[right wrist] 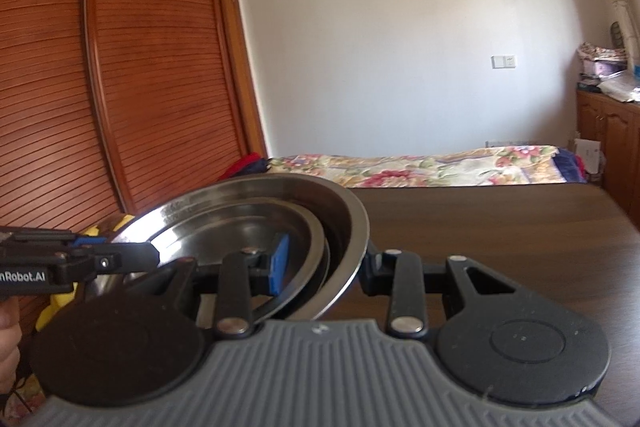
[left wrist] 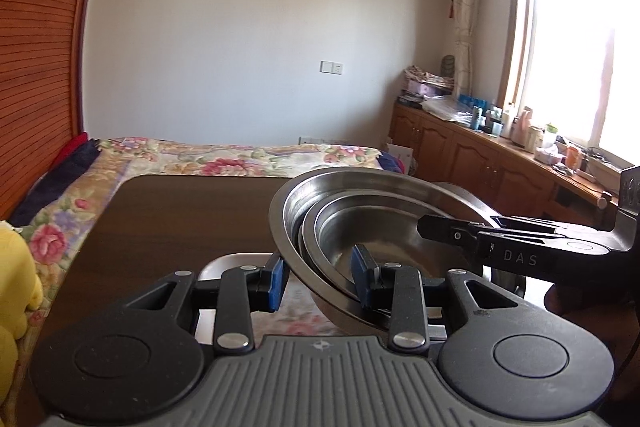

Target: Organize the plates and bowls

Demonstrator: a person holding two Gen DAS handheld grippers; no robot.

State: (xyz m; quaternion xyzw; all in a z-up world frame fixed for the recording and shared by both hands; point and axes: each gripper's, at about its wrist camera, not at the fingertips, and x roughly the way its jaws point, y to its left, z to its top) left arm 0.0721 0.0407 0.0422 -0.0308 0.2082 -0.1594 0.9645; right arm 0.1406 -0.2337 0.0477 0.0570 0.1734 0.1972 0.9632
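Note:
A stack of nested steel bowls and plates [left wrist: 380, 227] hangs tilted above the dark wooden table [left wrist: 168, 219]. My left gripper [left wrist: 320, 277] is shut on the stack's near rim, with one blue pad outside the largest bowl and the other inside the inner dishes. My right gripper [left wrist: 440, 231] reaches in from the right and clamps the opposite rim. In the right wrist view the same stack [right wrist: 248, 227] tilts to the left. There my right gripper [right wrist: 326, 267] grips its rim, and my left gripper [right wrist: 132, 255] holds the far left edge. Another steel dish [left wrist: 232, 263] lies flat on the table below my left gripper.
A bed with a floral cover [left wrist: 240, 155] runs behind the table. The slatted wooden wardrobe [right wrist: 120, 67] stands to the left. A cluttered low wooden cabinet [left wrist: 480, 147] lines the window wall at the right. Something yellow [left wrist: 16, 267] sits left of the table.

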